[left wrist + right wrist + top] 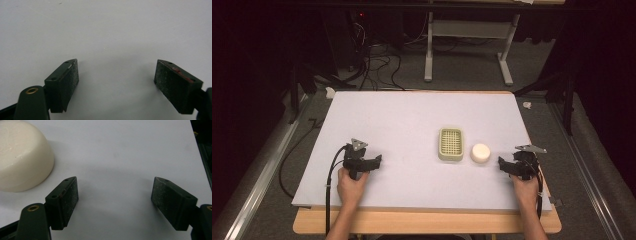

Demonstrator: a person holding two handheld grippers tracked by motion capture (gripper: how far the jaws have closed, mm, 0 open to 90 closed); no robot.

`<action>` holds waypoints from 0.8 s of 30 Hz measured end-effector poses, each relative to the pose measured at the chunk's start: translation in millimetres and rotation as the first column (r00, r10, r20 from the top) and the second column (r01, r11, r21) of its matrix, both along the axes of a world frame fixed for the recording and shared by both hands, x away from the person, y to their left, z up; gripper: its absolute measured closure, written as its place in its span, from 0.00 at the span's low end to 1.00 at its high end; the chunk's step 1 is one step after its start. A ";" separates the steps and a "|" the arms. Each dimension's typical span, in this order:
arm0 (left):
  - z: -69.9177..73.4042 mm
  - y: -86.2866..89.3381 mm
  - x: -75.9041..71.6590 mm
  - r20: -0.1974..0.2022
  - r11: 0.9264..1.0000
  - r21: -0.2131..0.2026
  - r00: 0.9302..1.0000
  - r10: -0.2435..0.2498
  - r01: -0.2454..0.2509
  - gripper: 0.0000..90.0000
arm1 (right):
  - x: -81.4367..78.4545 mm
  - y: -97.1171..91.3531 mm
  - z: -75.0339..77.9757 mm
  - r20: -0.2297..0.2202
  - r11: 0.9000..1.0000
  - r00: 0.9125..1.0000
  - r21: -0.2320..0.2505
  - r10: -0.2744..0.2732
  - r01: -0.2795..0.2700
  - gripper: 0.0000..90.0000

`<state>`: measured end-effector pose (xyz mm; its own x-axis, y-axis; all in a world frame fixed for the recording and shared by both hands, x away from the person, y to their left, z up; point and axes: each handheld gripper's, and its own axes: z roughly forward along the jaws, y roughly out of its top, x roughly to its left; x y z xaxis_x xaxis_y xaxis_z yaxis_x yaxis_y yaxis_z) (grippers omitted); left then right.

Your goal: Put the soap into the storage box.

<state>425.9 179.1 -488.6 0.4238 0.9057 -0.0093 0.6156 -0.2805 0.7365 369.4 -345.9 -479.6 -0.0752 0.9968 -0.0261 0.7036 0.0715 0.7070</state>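
A pale green slotted soap dish [450, 144] lies on the white table [412, 130], right of centre. Just to its right sits a round cream soap bar [480, 153], which also fills the upper left of the right gripper view [21, 155]. My right gripper [503, 165] rests near the table's right edge, a short way right of the soap, open with nothing between its jaws [115, 195]. My left gripper [374, 162] sits at the front left, well away from the dish, open over bare table [116, 75].
The white sheet leaves a wooden strip [427, 222] along the front edge. Beyond the far edge are a desk frame [467, 45] and cables [377, 65] on the floor. Metal rails [262, 170] run along both sides.
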 end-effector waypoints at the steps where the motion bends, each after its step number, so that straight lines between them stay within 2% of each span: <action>1: 0.0 0.0 0.0 0.000 1.000 0.000 1.000 0.000 0.000 0.22 | -0.2 0.0 0.3 0.000 1.000 1.000 0.001 0.003 -0.003 0.25; 14: 0.0 -0.1 -0.1 0.000 1.000 0.000 1.000 0.000 0.000 0.22 | -7.9 8.5 11.2 0.039 0.999 0.998 0.031 0.042 -0.043 0.24; 22: 0.0 0.0 0.0 0.000 1.000 0.000 1.000 0.000 0.000 0.22 | -15.2 20.3 16.3 0.063 0.996 0.994 0.014 0.087 -0.088 0.24; 24: 0.0 -0.1 0.0 0.000 1.000 0.000 1.000 0.000 0.000 0.22 | -17.4 22.5 17.1 0.065 0.996 0.994 0.022 0.090 -0.092 0.23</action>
<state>425.8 179.0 -488.6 0.4238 0.9057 -0.0089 0.6153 -0.2806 0.7367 352.1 -323.4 -462.5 -0.1647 0.9863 -0.0088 0.6483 0.1150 0.7527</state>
